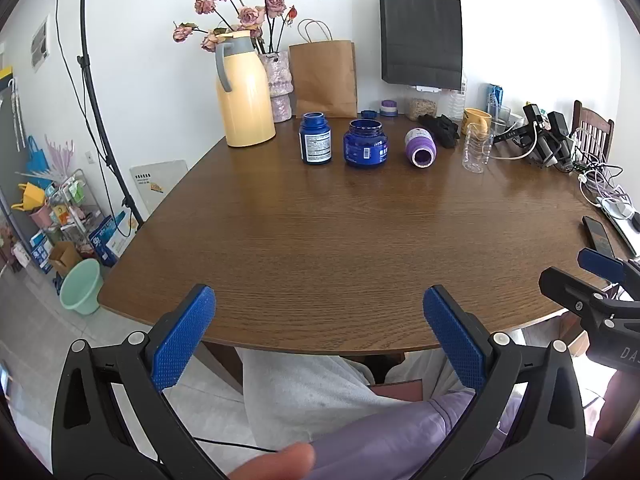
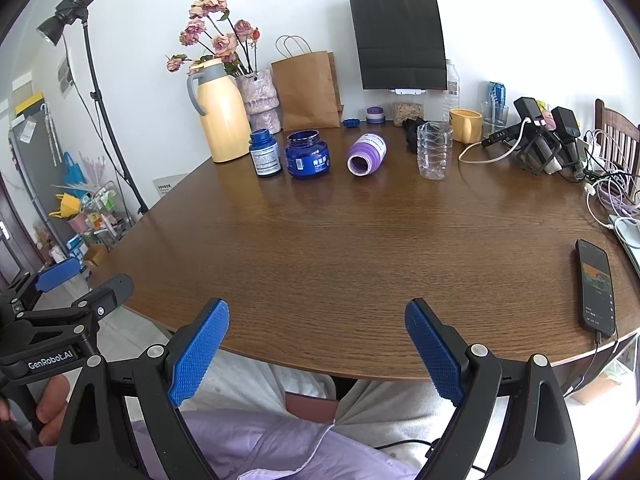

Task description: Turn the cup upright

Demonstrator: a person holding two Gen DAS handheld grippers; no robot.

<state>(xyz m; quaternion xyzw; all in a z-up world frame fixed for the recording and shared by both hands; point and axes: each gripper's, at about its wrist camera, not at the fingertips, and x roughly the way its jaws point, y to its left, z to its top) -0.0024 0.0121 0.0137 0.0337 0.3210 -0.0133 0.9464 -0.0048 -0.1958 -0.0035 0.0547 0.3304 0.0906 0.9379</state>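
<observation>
A clear ribbed plastic cup stands on the far right part of the brown table, its wide mouth up; it also shows in the left wrist view. A purple jar lies on its side left of the cup, mouth toward me; it also shows in the left wrist view. My left gripper is open and empty at the table's near edge. My right gripper is open and empty at the near edge too, far from the cup.
Two blue jars and a yellow thermos stand at the back left. A yellow mug, paper bags, a flower vase, cables and devices line the back and right. A phone lies at the right edge.
</observation>
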